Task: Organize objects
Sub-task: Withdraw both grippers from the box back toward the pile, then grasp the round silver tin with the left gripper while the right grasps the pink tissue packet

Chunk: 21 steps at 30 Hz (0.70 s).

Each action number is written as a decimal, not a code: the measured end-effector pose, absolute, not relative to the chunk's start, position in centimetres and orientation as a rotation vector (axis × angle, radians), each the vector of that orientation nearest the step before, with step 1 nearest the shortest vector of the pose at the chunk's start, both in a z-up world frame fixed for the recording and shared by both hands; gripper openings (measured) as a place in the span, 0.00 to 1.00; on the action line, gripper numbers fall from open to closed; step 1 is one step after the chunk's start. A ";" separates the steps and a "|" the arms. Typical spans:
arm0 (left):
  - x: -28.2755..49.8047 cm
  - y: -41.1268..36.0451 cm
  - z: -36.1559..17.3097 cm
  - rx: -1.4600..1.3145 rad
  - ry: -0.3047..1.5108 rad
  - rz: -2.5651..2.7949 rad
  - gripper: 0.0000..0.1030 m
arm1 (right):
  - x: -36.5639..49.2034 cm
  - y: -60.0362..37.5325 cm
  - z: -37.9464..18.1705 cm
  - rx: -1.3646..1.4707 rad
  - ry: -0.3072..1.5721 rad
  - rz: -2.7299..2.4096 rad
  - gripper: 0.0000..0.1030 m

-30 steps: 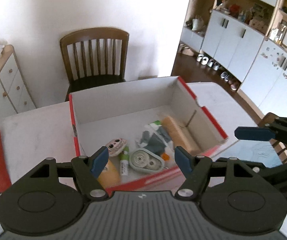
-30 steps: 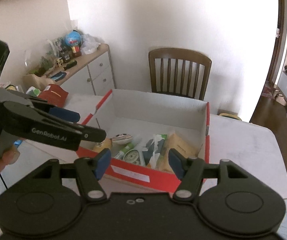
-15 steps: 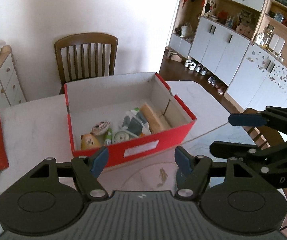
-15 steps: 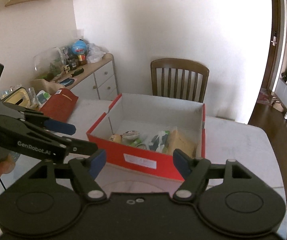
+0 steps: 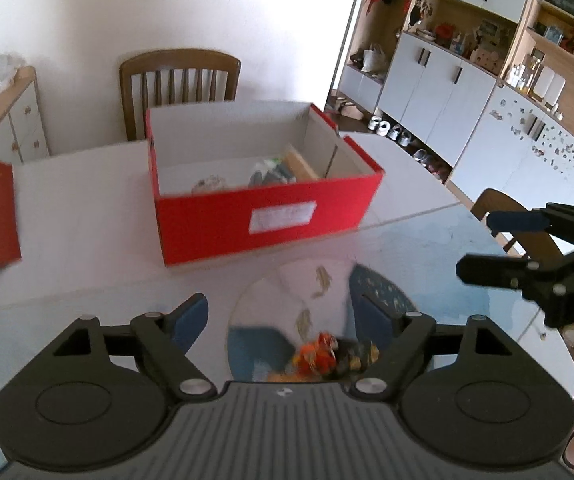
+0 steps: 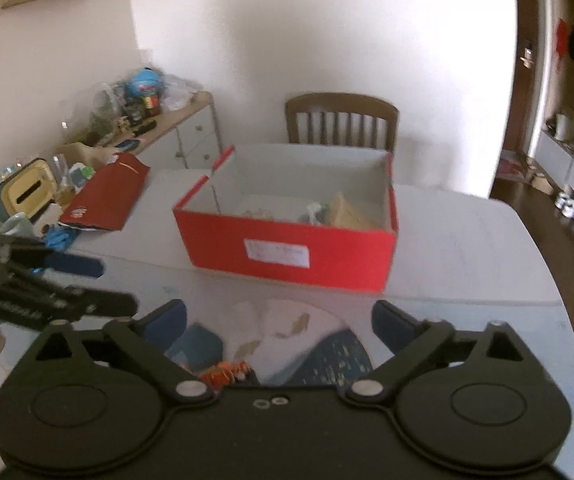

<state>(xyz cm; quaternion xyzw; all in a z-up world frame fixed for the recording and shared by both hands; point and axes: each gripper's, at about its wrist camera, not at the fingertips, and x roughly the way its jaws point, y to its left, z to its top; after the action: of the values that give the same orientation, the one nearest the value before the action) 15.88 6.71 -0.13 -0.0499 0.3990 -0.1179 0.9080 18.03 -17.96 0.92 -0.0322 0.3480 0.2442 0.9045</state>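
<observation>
Red box (image 5: 263, 216) sat mid-desk (image 5: 79, 248), farther off than a second earlier. Only right view showed cluttered sideboard (image 6: 155, 132). Left claw (image 5: 283, 312) and right claw (image 6: 279, 320) were both opening, empty.

White walls, wooden chair (image 5: 179, 76) behind the table (image 5: 79, 216) — white cabinets (image 5: 439, 92) right.

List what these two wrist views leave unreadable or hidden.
- Items inside the red box: its front wall hides their lower parts in both views, and blur smears the rest.
- White label on the box: text too blurred to read.
- Small orange object on the table: half covered by the left gripper body.
- Right gripper: opening, nothing between its jaws; its holder is cut off.
</observation>
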 end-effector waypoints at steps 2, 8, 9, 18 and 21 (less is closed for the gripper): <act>14.9 6.6 -1.2 -0.112 0.839 -0.250 0.83 | 17.4 -18.3 0.0 -0.066 0.741 0.489 0.99; 12.9 6.0 -4.2 -0.131 0.885 -0.261 0.86 | 15.7 -18.6 -2.7 -0.060 0.796 0.471 0.99; 12.6 5.9 -4.6 -0.130 0.890 -0.259 0.87 | 15.4 -18.6 -3.0 -0.062 0.801 0.471 0.99; 10.4 5.0 -8.3 -0.121 0.918 -0.244 1.00 | 13.4 -17.5 -5.4 -0.096 0.857 0.485 0.98; 9.7 4.5 -9.4 -0.090 0.909 -0.249 1.00 | 13.0 -17.2 -6.2 -0.104 0.873 0.484 0.97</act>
<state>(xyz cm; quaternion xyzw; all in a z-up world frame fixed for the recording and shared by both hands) 9.67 4.47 -9.40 -0.0433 0.4379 -0.1198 0.8900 13.00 -17.19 -6.19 -0.0496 0.4184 0.2322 0.8767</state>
